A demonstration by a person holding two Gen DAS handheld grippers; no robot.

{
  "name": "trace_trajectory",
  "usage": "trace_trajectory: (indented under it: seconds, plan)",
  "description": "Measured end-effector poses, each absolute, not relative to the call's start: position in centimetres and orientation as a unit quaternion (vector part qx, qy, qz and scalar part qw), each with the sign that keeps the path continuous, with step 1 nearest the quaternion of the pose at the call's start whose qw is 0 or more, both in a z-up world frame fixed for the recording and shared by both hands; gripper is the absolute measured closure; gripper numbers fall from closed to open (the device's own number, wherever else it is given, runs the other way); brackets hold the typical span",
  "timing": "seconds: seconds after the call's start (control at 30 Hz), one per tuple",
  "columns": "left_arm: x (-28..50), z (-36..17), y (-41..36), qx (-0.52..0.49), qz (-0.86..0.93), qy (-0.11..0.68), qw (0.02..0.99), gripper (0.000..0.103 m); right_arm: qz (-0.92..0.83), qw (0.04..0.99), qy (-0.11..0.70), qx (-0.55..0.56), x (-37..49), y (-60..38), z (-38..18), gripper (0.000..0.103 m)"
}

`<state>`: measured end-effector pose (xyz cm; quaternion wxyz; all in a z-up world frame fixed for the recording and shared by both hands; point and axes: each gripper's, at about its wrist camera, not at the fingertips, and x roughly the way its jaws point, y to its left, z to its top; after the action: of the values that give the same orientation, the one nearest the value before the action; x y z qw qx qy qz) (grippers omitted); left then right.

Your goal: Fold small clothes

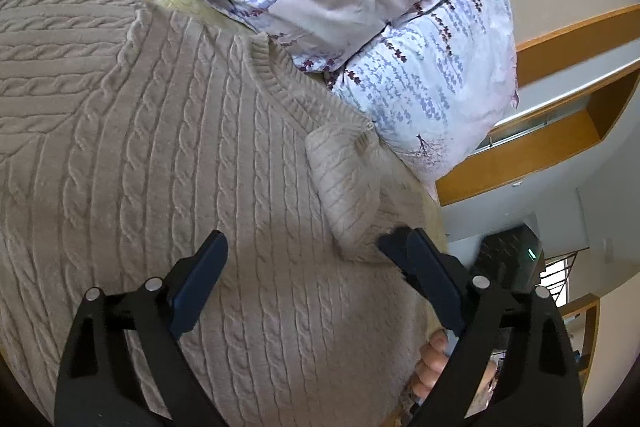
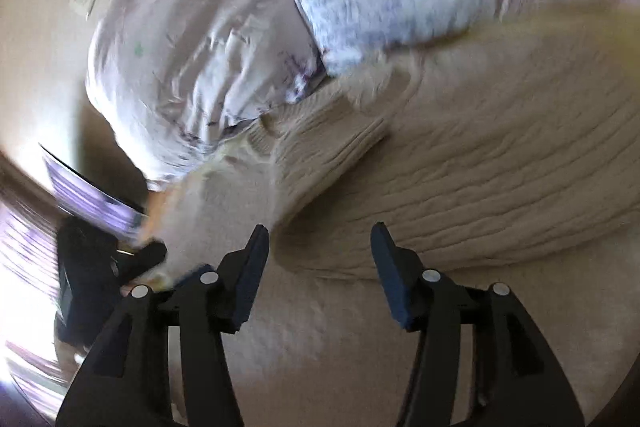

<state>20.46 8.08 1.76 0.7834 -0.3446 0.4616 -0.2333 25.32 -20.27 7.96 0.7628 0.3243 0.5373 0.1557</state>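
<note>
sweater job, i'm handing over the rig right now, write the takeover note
Left tongs: open, empty, over the beige cable-knit sweater, one tip beside its folded-in sleeve.
Right tongs: open, empty, over the same sweater; that view is blurred.
Sweater lies spread on the bed, collar toward the floral pillows.
Done: one sleeve looks folded onto the body.
Left: probably the remaining folds; the other sleeve's state isn't clear.

Beige cable-knit sweater [image 1: 168, 155] lying spread below my fingers
It is lying flat against the flowered pillows, its ribbed neckline facing them, one sleeve [image 1: 344, 183] folded in across its body.
</note>
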Motion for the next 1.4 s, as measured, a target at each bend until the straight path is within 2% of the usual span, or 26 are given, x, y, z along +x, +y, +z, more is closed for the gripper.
trace_trajectory:
  seconds: [0.07,0.1,0.13,0.17,0.33,0.43,0.63,0.8,0.93,1.1,1.13,1.17,1.2,1.23,1.27,1.4]
  plan:
    - [20.1,2.0,8.6,-0.337,-0.229,0.458,0.79,0.013,0.141,0.759,0.531,0.349,26.6,-20.2,7.1,0.051]
    - [19.9,2.2,9.0,-0.334,-0.227,0.455,0.793,0.013,0.132,0.765,0.526,0.347,27.5,-19.8,6.9,0.064]
    - [19.7,2.3,9.4,-0.333,-0.223,0.451,0.797,0.013,0.123,0.771,0.525,0.34,28.2,-19.2,6.8,0.071]
    - [19.7,2.4,9.7,-0.333,-0.222,0.448,0.8,0.013,0.13,0.772,0.523,0.339,28.6,-18.4,7.0,0.072]
    - [19.3,2.5,10.3,-0.328,-0.224,0.441,0.805,0.012,0.255,0.757,0.509,0.321,29.5,-12.0,9.1,0.071]
    - [19.3,2.0,10.1,-0.329,-0.224,0.446,0.801,0.012,0.274,0.747,0.5,0.34,28.6,-12.5,9.5,0.07]
    - [20.3,0.6,9.6,-0.342,-0.211,0.466,0.788,0.012,0.178,0.768,0.5,0.358,24.3,-20.5,9.1,0.068]
    - [21.2,0.0,9.9,-0.368,-0.189,0.47,0.78,0.013,0.03,0.752,0.483,0.446,18.7,-31.2,6.4,0.068]
    - [22.4,-0.2,10.2,-0.373,-0.172,0.469,0.782,0.025,-0.017,0.736,0.441,0.514,18.1,-35.0,4.4,0.072]
    - [24.3,-0.7,10.6,-0.376,-0.158,0.467,0.785,0.051,-0.043,0.75,0.406,0.52,19.7,-36.1,4.2,0.074]
    - [24.7,-0.8,10.5,-0.375,-0.159,0.469,0.784,0.059,-0.043,0.752,0.406,0.516,19.8,-36.2,4.2,0.074]
    - [25.2,-1.0,10.2,-0.369,-0.163,0.472,0.784,0.072,-0.045,0.757,0.406,0.509,20.0,-35.9,4.3,0.075]
    - [25.6,-1.1,10.0,-0.364,-0.167,0.475,0.784,0.079,-0.047,0.764,0.407,0.499,20.1,-35.5,4.4,0.083]
    - [25.9,-1.1,9.7,-0.355,-0.171,0.479,0.784,0.095,-0.052,0.771,0.404,0.49,20.2,-35.0,4.5,0.091]
    - [26.3,-0.9,9.6,-0.345,-0.174,0.478,0.789,0.097,-0.052,0.775,0.399,0.488,19.7,-35.3,4.6,0.094]
    - [26.4,1.2,10.0,-0.301,-0.174,0.44,0.828,0.097,-0.057,0.8,0.379,0.462,18.1,-35.1,5.5,0.095]
